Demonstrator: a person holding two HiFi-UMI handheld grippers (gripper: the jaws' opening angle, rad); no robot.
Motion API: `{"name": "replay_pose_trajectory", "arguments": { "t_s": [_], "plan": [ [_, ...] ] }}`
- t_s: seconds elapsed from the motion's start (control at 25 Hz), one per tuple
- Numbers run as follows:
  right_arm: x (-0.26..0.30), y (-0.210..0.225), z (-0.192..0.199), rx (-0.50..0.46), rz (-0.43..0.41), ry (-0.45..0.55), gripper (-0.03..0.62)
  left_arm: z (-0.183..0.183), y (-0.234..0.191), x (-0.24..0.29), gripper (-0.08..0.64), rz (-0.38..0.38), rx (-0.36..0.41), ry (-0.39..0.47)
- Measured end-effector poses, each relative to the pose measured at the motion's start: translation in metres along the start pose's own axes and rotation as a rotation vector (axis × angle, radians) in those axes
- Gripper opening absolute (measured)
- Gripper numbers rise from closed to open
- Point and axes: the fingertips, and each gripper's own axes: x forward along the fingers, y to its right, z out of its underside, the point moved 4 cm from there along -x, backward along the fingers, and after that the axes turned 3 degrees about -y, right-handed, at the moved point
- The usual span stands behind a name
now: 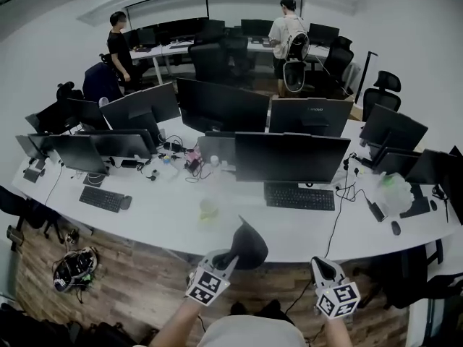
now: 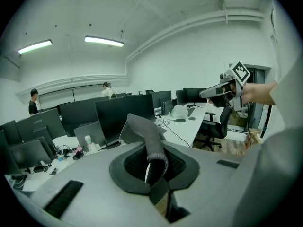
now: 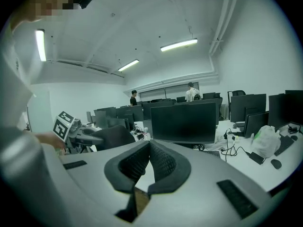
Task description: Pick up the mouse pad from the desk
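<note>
Black mouse pad (image 1: 249,246) off the desk, pinched in your left tongs

The white desk (image 1: 173,212) curves across the whole head view. Its near strip in front of you lies bare, which fits a pad that is off it. Behind that strip a row of dark monitors (image 1: 291,157) walls off the back, so your working room is the front edge, where you hold both tools. A keyboard (image 1: 299,196) sits just under the middle screen, well apart from anything you carry, and a mouse (image 1: 396,228) lies far off to the right.

The mouse pad is in the air over the desk's front edge, near your body. Your left gripper (image 1: 230,260) has its jaws clamped on one edge of it. In the left gripper view the pad curls over above the jaws, likely because it is limp and gripped only at a rim. I judge the grip sound but shallow, so a swing could let it slip.

Your right gripper (image 1: 323,268) is level with the left and apart from the pad. Its jaws are pressed together with nothing between them, so it is a spare here, not a support. The pick-up looks essentially done
</note>
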Motion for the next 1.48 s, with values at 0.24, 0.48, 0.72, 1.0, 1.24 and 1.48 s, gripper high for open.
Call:
{"name": "replay_pose_trajectory", "arguments": {
  "t_s": [0.24, 0.48, 0.72, 1.0, 1.24, 1.48],
  "plan": [
    [-0.006, 0.019, -0.016, -0.025, -0.015, 0.031, 0.012, -0.02, 0.001, -0.009, 0.046, -0.045, 0.006, 0.029],
    [-0.013, 0.044, -0.036, -0.06, -0.04, 0.058, 0.012, -0.045, 0.002, -0.015, 0.046, -0.108, -0.019, 0.063],
    [-0.019, 0.062, -0.046, -0.089, -0.071, 0.082, 0.012, -0.065, 0.007, -0.014, 0.046, -0.145, -0.025, 0.095],
    [-0.027, 0.073, -0.053, -0.095, -0.076, 0.095, 0.012, -0.077, 0.013, -0.014, 0.046, -0.165, -0.027, 0.11],
    [-0.03, 0.078, -0.053, -0.091, -0.082, 0.105, 0.012, -0.081, 0.019, -0.013, 0.046, -0.163, -0.034, 0.11],
    [-0.037, 0.082, -0.049, -0.083, -0.083, 0.113, 0.012, -0.083, 0.028, -0.011, 0.046, -0.165, -0.034, 0.113]
  ]
}}
